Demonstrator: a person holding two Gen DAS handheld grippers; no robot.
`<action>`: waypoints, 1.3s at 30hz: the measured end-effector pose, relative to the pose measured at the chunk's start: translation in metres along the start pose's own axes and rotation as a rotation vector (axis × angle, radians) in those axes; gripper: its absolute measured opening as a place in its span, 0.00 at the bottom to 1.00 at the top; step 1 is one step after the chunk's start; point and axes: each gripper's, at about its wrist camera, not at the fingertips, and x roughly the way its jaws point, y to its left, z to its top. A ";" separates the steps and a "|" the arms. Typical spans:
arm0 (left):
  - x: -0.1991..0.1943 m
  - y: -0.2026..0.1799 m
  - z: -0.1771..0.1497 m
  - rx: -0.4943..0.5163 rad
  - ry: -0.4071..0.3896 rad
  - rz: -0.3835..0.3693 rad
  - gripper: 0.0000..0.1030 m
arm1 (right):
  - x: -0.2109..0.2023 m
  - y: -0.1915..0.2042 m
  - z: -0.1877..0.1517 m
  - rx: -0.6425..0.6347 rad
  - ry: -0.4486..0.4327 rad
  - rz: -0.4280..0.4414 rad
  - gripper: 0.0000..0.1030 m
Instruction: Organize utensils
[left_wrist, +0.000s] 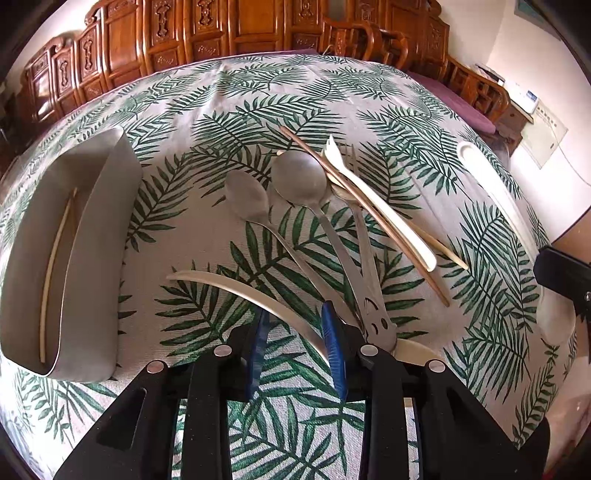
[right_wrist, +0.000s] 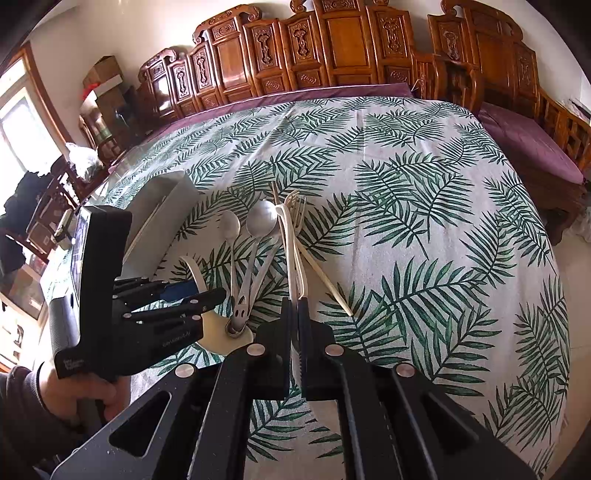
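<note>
Left jaws (left_wrist: 297, 334) straddle a cream spoon (left_wrist: 255, 291), unclenched; right jaws (right_wrist: 298, 314) clamp a cream knife (right_wrist: 291, 243) whose long axis points toward frame top.

tablecloth (left_wrist: 369, 92): white, green palm-leaf print | tray (left_wrist: 99, 229): grey | spoons (left_wrist: 301, 179): silver | fingers (left_wrist: 334, 350): blue

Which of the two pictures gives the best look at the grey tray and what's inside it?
The left wrist view: the grey tray lies open to the camera, one pale chopstick inside. In the right wrist view the left gripper hides part of it.
</note>
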 end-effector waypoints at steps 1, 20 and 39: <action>0.000 0.000 0.000 0.002 0.000 -0.001 0.27 | 0.000 0.000 0.000 -0.001 0.000 0.000 0.04; -0.051 0.004 -0.016 0.098 -0.087 -0.001 0.03 | 0.008 0.011 -0.003 -0.042 0.015 -0.010 0.04; -0.121 0.017 -0.017 0.153 -0.206 0.018 0.03 | -0.004 0.035 0.000 -0.097 -0.014 0.002 0.04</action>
